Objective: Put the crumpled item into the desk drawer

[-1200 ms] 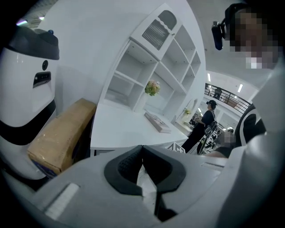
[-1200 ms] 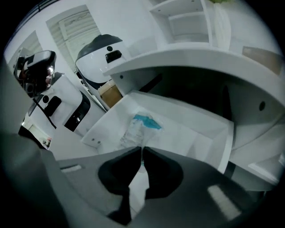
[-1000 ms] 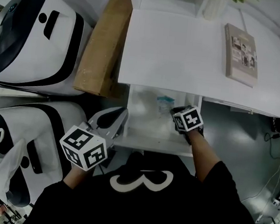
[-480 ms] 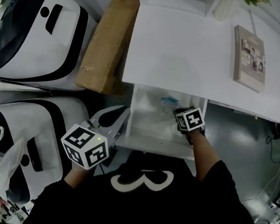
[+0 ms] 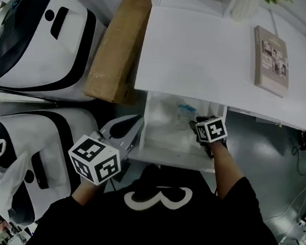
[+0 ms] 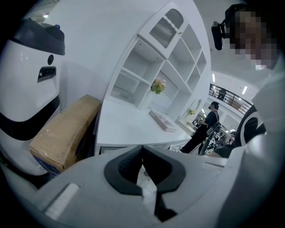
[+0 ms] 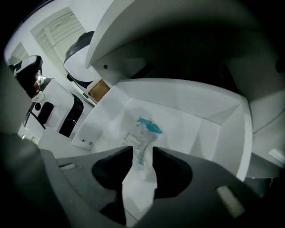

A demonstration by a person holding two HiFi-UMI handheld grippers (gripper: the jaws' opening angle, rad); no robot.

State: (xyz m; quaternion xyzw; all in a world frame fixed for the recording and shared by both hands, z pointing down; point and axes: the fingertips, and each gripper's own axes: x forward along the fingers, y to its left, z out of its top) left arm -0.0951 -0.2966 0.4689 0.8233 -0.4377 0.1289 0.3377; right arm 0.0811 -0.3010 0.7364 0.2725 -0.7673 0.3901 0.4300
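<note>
The right tongs (image 7: 142, 150), jaws opening, straddled the crumpled item (image 7: 143, 129) lying in the drawer (image 7: 209, 116), its long axis running toward 12 o'clock from them; the left tongs (image 6: 142, 148), clenched empty, hung farther off.

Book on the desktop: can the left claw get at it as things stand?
Probably yes: only bare desktop lies between the shut left claw and the book, at the far right.
</note>
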